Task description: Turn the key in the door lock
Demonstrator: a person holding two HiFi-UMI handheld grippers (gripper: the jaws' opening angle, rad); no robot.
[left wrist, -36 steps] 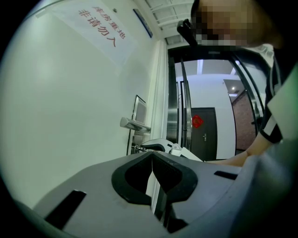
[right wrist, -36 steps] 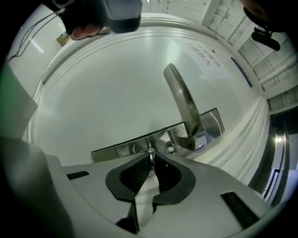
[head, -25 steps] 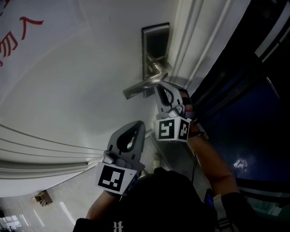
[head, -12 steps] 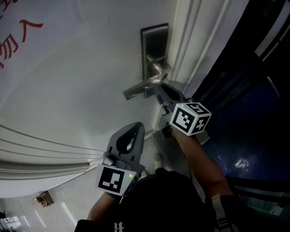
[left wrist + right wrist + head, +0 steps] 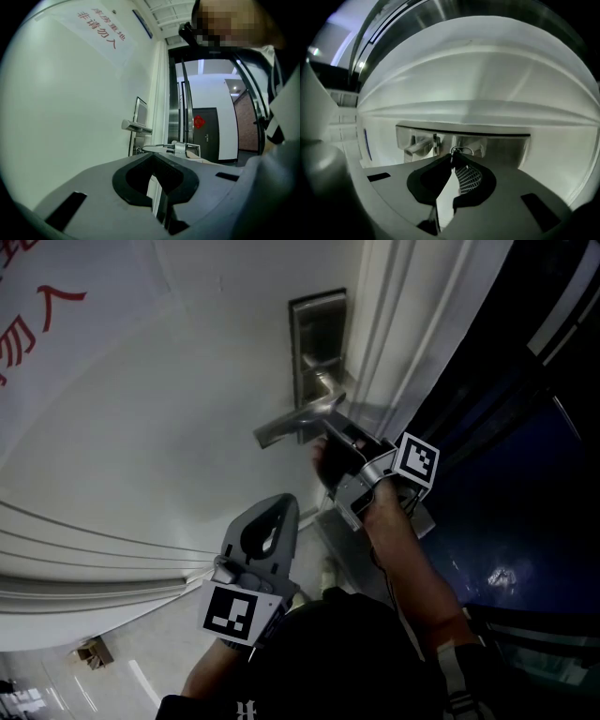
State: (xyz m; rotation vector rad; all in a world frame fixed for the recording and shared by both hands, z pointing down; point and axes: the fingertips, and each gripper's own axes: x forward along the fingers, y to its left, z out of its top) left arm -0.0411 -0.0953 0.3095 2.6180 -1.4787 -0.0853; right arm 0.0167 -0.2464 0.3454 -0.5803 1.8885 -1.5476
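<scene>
- White door (image 5: 187, 409) fills most of the head view. A steel lock plate (image 5: 319, 338) and a lever handle (image 5: 292, 424) sit near its edge, with dark glazing (image 5: 525, 474) to the right.
- Head view: the right claw (image 5: 333, 435) points at the lock plate just under the lever handle. The left claw (image 5: 281, 507) hangs lower, well apart from the lock plate.
- Left gripper view: the left claw (image 5: 153, 154) is clenched with nothing between its jaws. The lever handle (image 5: 136, 126) and the right claw (image 5: 147, 148) show beyond it.
- Right gripper view: the right claw (image 5: 453, 157) is clenched on the key (image 5: 462, 150). The key's ring shows just past the tips, against the lock plate (image 5: 501, 143). The lever handle (image 5: 417, 147) sits to the left.
</scene>
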